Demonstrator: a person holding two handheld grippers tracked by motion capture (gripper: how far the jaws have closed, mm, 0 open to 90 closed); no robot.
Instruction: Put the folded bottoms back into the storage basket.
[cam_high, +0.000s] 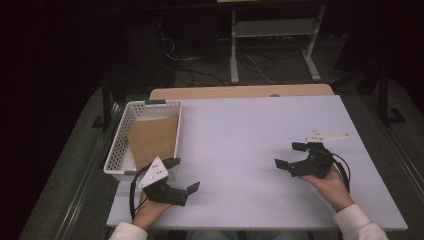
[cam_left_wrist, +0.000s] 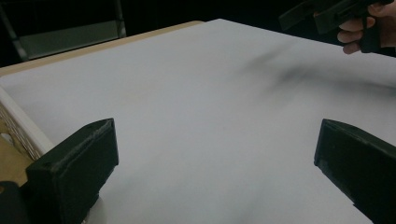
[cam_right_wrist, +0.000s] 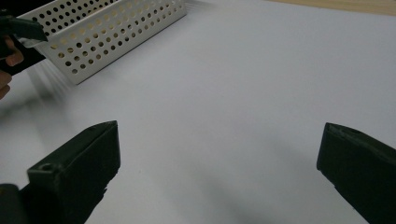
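A white perforated basket (cam_high: 118, 145) stands at the table's left edge with a brown paper envelope (cam_high: 153, 138) lying inside it. My left gripper (cam_high: 183, 175) hovers just right of the basket's near corner, jaws wide open and empty. In the left gripper view its jaws frame bare white table, the basket rim (cam_left_wrist: 18, 123) at the left. My right gripper (cam_high: 291, 155) is held over the table's right side, open with nothing between its jaws. The basket (cam_right_wrist: 107, 32) lies far off in the right gripper view. Each gripper is held by a hand.
The white table top (cam_high: 240, 145) has a tan wooden strip (cam_high: 240, 92) along its far edge. Beyond it are a white metal stand (cam_high: 272, 35) and cables on a dark floor. The other gripper (cam_left_wrist: 327, 14) appears at the top right of the left gripper view.
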